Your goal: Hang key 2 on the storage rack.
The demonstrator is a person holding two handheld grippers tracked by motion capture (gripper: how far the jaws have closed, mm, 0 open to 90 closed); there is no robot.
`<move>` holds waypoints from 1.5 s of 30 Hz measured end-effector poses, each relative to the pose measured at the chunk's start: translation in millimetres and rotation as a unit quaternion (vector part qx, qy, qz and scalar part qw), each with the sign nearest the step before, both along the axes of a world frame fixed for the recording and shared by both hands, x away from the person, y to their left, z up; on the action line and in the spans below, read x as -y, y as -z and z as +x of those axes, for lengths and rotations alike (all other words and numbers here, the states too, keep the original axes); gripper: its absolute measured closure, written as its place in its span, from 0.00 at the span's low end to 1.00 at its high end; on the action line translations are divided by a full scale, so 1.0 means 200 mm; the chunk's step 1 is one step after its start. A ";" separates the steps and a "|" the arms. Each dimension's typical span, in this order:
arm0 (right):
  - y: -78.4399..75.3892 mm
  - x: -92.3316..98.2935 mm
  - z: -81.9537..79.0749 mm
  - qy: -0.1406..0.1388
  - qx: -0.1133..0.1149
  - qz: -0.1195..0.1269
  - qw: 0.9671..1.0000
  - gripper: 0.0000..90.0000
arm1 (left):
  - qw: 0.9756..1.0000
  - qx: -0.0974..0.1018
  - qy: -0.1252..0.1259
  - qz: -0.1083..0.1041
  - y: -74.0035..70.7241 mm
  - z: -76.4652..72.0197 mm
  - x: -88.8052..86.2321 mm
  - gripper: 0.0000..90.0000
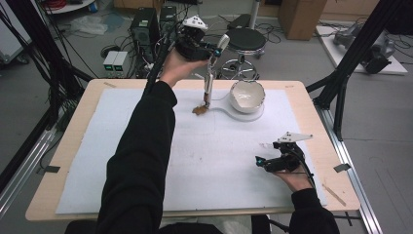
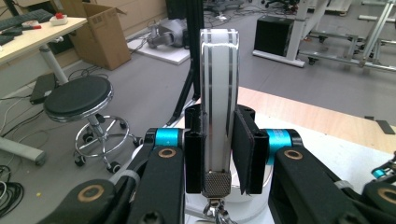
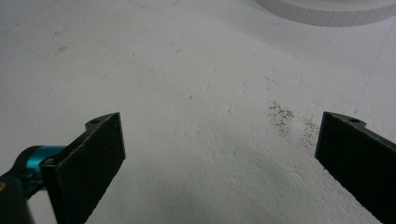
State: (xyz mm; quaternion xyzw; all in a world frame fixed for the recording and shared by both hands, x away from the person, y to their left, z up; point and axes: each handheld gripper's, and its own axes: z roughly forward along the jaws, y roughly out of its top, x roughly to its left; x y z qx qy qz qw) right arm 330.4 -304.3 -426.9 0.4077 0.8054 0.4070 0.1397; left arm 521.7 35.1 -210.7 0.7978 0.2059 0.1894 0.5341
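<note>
My left gripper (image 1: 213, 48) is held high over the table's far edge, shut on a long white and silver handled tool (image 1: 209, 80). The tool hangs down and its lower end meets a small brown lump (image 1: 200, 110) on the white mat (image 1: 122, 146). In the left gripper view the jaws clamp the tool's handle (image 2: 218, 93) from both sides, just above a knurled metal end. A white bowl (image 1: 247, 95) stands just right of the lump on a round white base (image 1: 253, 116). My right gripper (image 1: 263, 155) rests low at the front right, open, with nothing between its pads (image 3: 88, 163).
Brown crumbs (image 3: 282, 114) speckle the mat ahead of the right gripper, and the ridged white base (image 3: 327, 11) shows at the top of that view. A black stool (image 1: 246, 41) and computer cases (image 1: 145, 24) stand behind the table. Black frame posts (image 1: 341, 87) flank its sides.
</note>
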 end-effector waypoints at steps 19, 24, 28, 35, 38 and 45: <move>0.00 0.00 0.00 -0.001 0.003 -0.002 1.000 0.01 | 0.999 0.004 -0.039 0.014 0.06 0.07 0.00 0.84; 0.00 0.00 0.00 -0.001 0.001 -0.002 1.000 0.01 | 0.999 -0.003 -0.046 0.015 0.10 0.07 -0.01 0.84; 0.00 0.00 0.00 -0.001 0.001 -0.002 1.000 0.01 | 0.999 -0.007 -0.045 0.006 0.12 0.06 -0.03 0.83; 0.00 0.00 0.00 -0.001 -0.002 -0.002 1.000 0.01 | 0.998 -0.032 -0.047 -0.008 0.13 0.04 -0.05 0.49; 0.00 0.00 0.00 -0.002 -0.001 -0.002 1.000 0.01 | 0.998 -0.030 -0.049 -0.007 0.12 0.03 -0.05 0.27; 0.01 -0.01 0.00 -0.002 -0.002 -0.003 1.000 0.01 | 0.999 -0.035 -0.039 -0.008 0.11 -0.01 -0.07 0.06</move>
